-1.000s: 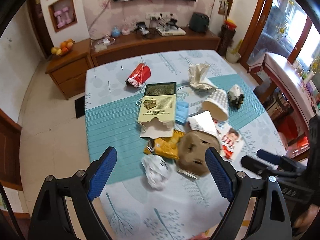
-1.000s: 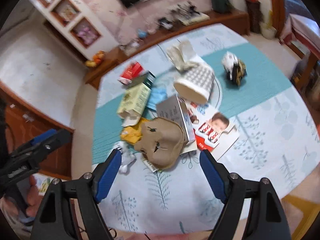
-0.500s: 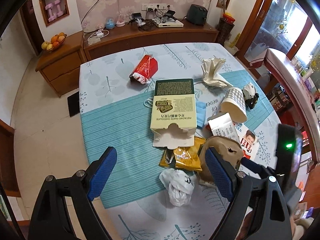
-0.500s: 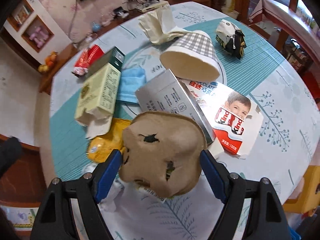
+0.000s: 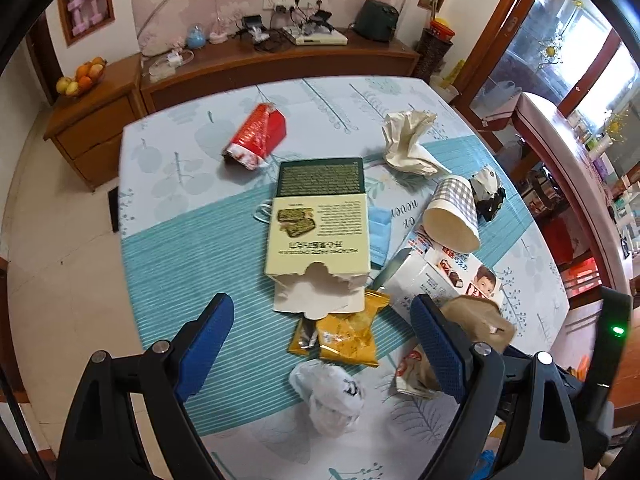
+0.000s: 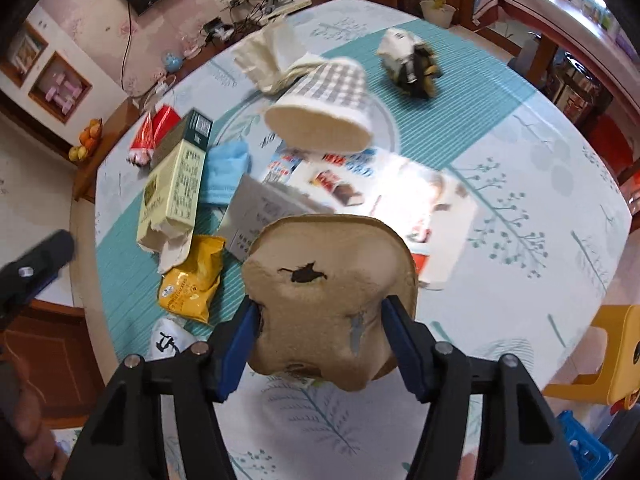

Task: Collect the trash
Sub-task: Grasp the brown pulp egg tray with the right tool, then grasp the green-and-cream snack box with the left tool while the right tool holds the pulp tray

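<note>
My right gripper (image 6: 320,320) is shut on a brown moulded-paper tray (image 6: 328,280), which also shows in the left wrist view (image 5: 476,316). My left gripper (image 5: 320,340) is open and empty above the near table edge. Below it lie yellow snack packets (image 5: 344,332), a crumpled white plastic bag (image 5: 328,396) and a torn cream box (image 5: 320,240). Farther off are a checked paper cup (image 5: 452,212), a crumpled tissue (image 5: 408,140), a red wrapper (image 5: 256,136), a blue face mask (image 5: 380,232) and a chocolate carton (image 5: 452,276).
The table (image 5: 168,240) has a leaf-patterned cloth with a teal stripe. A wooden sideboard (image 5: 240,68) stands behind it. A yellow stool (image 6: 608,360) stands at the right. A black-and-white wrapper (image 6: 408,64) lies at the far right of the table.
My right gripper has closed its fingers onto the brown paper tray. My left gripper has moved in closer over the table and stays open.
</note>
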Demonstrator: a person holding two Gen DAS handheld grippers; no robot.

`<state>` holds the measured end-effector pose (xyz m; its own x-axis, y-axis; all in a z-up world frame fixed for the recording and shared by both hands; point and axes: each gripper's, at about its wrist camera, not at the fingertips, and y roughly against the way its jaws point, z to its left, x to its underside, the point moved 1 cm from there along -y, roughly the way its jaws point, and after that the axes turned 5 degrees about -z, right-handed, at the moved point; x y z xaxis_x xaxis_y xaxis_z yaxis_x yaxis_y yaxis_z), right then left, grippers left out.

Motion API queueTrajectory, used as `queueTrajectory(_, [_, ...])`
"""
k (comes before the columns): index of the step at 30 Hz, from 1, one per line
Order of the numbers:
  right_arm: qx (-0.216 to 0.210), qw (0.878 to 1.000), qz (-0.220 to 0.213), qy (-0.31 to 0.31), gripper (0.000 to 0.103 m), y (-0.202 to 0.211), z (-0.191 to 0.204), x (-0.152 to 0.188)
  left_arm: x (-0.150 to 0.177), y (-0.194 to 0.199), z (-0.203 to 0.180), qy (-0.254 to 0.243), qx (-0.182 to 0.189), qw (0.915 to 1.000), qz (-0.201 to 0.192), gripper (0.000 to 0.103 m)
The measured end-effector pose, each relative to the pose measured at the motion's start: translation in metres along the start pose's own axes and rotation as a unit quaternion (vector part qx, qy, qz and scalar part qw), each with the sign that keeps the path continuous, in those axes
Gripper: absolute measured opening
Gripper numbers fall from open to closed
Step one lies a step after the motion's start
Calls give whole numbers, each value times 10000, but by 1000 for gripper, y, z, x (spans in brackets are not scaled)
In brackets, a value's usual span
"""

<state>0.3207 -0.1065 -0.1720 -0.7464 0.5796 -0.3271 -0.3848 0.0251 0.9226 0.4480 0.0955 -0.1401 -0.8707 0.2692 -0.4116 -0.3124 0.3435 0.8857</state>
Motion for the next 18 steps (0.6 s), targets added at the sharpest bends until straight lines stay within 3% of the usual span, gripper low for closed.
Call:
queueTrajectory(11, [-32, 9977, -576, -358, 62, 29, -31, -37, -11, -23, -39, -311, 240, 9991, 170, 89])
queueTrajectory(18, [-134, 9963, -658, -545, 62, 23, -38, -50, -31, -42, -29, -180, 159, 9995, 189, 89])
